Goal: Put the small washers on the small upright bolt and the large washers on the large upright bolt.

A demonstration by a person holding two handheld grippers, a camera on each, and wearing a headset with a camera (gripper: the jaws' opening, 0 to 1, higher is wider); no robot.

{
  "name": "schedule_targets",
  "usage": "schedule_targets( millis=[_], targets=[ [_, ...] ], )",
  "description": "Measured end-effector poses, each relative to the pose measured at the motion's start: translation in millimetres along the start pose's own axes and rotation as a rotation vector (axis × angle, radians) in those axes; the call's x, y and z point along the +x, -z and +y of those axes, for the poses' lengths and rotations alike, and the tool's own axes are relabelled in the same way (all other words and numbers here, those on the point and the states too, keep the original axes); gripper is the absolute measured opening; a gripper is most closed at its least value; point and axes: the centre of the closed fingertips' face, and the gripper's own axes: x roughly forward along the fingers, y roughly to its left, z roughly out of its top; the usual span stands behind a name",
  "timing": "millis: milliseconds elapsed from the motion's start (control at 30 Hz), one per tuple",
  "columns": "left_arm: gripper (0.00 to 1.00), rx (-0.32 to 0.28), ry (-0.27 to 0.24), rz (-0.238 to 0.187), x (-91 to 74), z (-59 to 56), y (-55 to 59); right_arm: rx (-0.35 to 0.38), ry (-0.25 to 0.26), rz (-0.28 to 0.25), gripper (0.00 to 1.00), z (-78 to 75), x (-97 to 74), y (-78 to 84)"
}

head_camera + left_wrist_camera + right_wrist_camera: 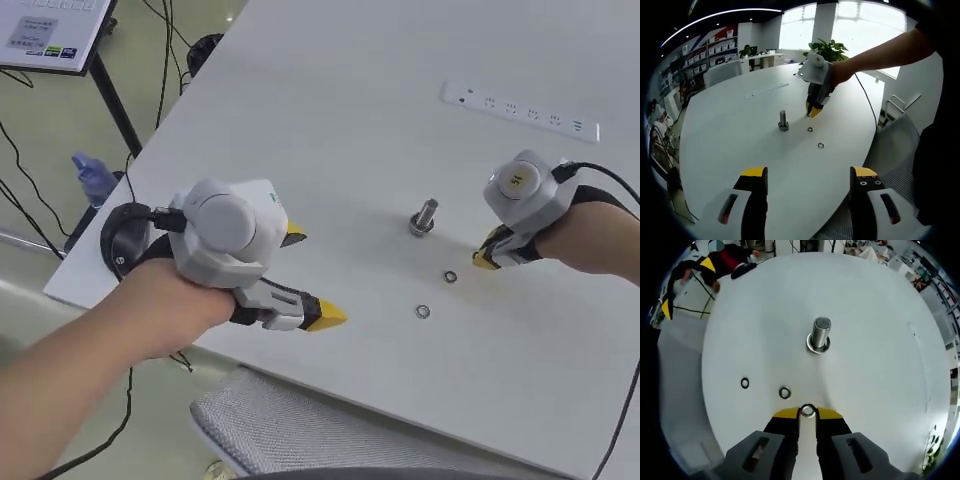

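Note:
One steel upright bolt [424, 217] stands on the white table [350, 120], with a washer [818, 346] round its base. Two loose washers lie in front of it, one closer [450, 277] and one further out [422, 312]. My right gripper [486, 257] is tipped down at the table just right of them, and its jaws are shut on a small washer [802, 411] held between the yellow fingertips [785, 413]. My left gripper [312, 275] hovers at the table's near left edge, open and holding nothing. From there the bolt [783, 121] lies ahead beyond its jaws.
A white power strip [520, 110] lies at the far right of the table. A grey chair [300, 430] sits under the near edge. Cables and a blue object [93, 177] are on the floor to the left.

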Motion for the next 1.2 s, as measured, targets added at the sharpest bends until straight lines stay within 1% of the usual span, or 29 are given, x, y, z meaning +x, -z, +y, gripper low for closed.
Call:
schedule_targets(
  millis=[167,233,333,467,600,700,733,867,1067,1200],
  targets=[
    [0.66,0.007,0.0,-0.002,1.1,0.8,-1.8,0.009,0.007,-0.003,0.12,1.0,-10.2,7.6],
    [0.66,0.007,-0.003,0.002,1.2,1.5,-1.7,0.007,0.014,0.0,0.12,0.1,-14.3,13.1],
    [0.66,0.007,-0.008,-0.001,1.4,2.8,-3.6,0.016,0.026,0.016,0.12,-4.7,-19.5,24.9],
    [0.66,0.013,-0.006,-0.004,1.2,2.4,-5.5,0.038,0.042,0.016,0.12,-13.2,-26.5,32.1],
    [0.66,0.017,-0.005,0.002,1.1,1.2,-4.9,0.037,0.061,0.013,0.12,-19.7,-33.7,31.6],
    [0.65,0.014,-0.004,0.004,0.6,0.1,-4.1,0.039,0.066,0.01,0.12,-23.5,-35.7,29.9],
    [0.65,0.015,-0.005,0.005,0.5,0.1,-3.7,0.036,0.07,0.012,0.12,-28.5,-34.4,30.2],
    [0.65,0.013,-0.008,0.01,-0.2,0.3,-2.1,0.031,0.08,0.002,0.12,-34.1,-38.1,23.8],
    [0.65,0.006,-0.011,0.015,-0.3,1.3,0.8,0.033,0.081,-0.009,0.12,-37.7,-41.4,15.9],
    [0.64,-0.002,-0.011,0.021,-0.4,1.8,2.2,0.027,0.078,-0.006,0.12,-38.3,-39.2,12.6]
  ],
)
